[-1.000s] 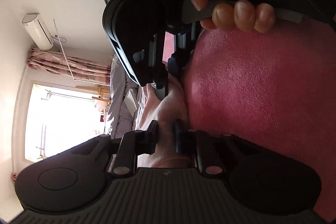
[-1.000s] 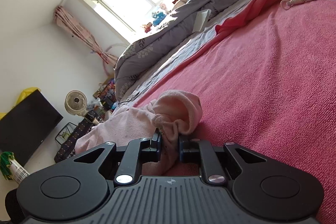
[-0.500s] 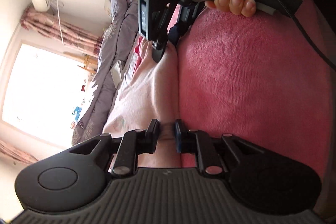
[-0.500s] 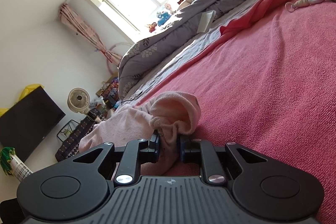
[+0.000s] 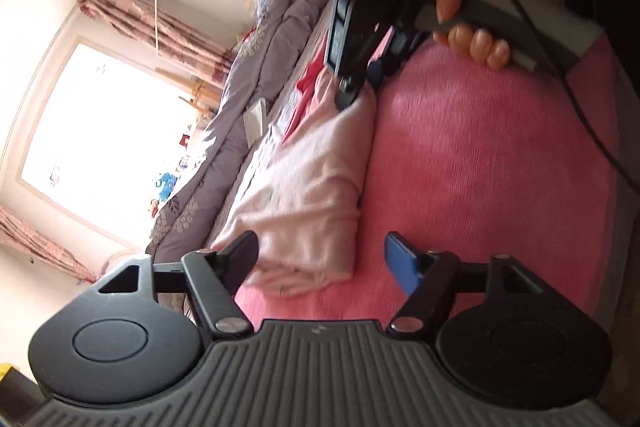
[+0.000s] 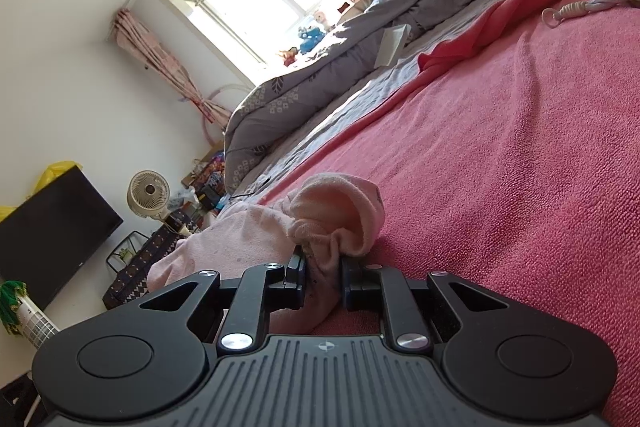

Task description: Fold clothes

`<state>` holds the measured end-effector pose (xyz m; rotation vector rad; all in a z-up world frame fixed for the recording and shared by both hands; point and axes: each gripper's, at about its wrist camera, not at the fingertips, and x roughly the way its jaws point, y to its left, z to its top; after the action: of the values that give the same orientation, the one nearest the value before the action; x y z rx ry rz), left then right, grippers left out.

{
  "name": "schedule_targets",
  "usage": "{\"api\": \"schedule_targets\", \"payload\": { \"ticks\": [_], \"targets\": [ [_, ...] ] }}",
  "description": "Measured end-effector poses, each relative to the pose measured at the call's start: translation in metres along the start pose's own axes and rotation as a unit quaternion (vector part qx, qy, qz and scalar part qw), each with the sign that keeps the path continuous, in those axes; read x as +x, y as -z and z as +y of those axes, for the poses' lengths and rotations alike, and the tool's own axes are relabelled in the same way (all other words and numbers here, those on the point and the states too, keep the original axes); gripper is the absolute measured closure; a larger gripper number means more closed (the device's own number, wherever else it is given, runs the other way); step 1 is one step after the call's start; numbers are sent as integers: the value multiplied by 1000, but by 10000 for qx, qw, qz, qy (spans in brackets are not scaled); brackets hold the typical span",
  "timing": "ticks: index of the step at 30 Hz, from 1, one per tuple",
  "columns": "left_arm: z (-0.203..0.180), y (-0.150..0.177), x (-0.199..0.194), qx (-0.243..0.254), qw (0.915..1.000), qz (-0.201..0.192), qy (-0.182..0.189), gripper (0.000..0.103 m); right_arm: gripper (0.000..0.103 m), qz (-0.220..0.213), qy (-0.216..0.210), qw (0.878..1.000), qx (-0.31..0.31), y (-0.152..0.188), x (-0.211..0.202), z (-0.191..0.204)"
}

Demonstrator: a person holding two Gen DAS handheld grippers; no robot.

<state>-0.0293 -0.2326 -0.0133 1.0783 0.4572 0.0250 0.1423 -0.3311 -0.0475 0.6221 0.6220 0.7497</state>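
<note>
Garment (image 5: 304,187): a pale pink knit, lying folded in a long band on the pink blanket (image 5: 500,187). In the left wrist view it runs from 6 o'clock up toward 12 o'clock.

Left gripper (image 5: 320,259): jaws have just been opening and now stand wide. The near end of the garment lies between them, and neither pad presses on it.

Right gripper (image 6: 322,277): jaws narrow, clamped on a bunched fold at the far end of the garment. A hand (image 5: 472,27) holds its handle at 1 o'clock in the left wrist view.

Step in hand, as judged: release after a fold. To do it well, the left gripper should back off without snagging the top layer, while the right gripper keeps its end steady until the band lies flat.

Containers: none can be made out in either view.
</note>
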Motion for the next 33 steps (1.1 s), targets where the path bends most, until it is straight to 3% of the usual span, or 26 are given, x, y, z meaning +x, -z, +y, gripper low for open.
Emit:
{"api": "schedule_targets", "payload": {
  "ticks": [4, 7, 9, 11, 15, 18, 20, 21, 22, 23, 24, 26, 28, 31, 33],
  "targets": [
    [-12, -10, 30, 523, 9982, -57, -290, 25, 86, 4, -211, 9994, 279, -3, -2, -6],
    [-2, -5, 39, 458, 9989, -83, -66, 25, 85, 154, -536, 9945, 882, -15, -5, -14],
    [0, -4, 45, 753, 9971, 20, -124, 35, 85, 184, -705, 9911, 1116, -21, -6, -15],
    [1, 0, 51, 1030, 9945, 175, -111, 63, 86, 209, -807, 9882, 1288, -27, -5, -16],
    [-3, 10, 55, 1297, 9913, 236, -55, 69, 86, 279, -927, 9853, 1407, -28, -4, -17],
    [5, 11, 57, 1158, 9929, 276, 37, 69, 86, 221, -684, 9952, 665, -28, -11, -5],
    [13, 15, 59, 1116, 9932, 335, 79, 69, 85, 136, -186, 9969, -753, -21, -20, 19],
    [16, 17, 58, 1119, 9930, 357, 77, 69, 84, 79, 52, 9876, -1568, -13, -26, 33],
    [18, 19, 57, 1120, 9930, 379, 76, 69, 81, -21, 285, 9693, -2442, -3, -32, 48],
    [21, 21, 55, 1102, 9930, 408, 80, 69, 73, -170, 494, 9421, -3312, 10, -38, 61],
    [23, 21, 54, 1033, 9937, 434, 99, 69, 68, -362, 673, 9064, -4153, 23, -44, 73],
    [29, 21, 52, 854, 9951, 467, 152, 69, 42, -659, 869, 8305, -5463, 46, -55, 89],
    [35, 19, 47, 597, 9967, 483, 244, 69, 40, -768, 865, 7732, -6235, 61, -63, 99],
    [47, 18, 42, 231, 9977, 505, 379, 69, 40, -665, 470, 7310, -6775, 77, -65, 115],
    [52, 18, 41, 110, 9979, 507, 388, 69, 38, -559, 237, 6952, -7162, 99, -54, 125]
  ]
}}
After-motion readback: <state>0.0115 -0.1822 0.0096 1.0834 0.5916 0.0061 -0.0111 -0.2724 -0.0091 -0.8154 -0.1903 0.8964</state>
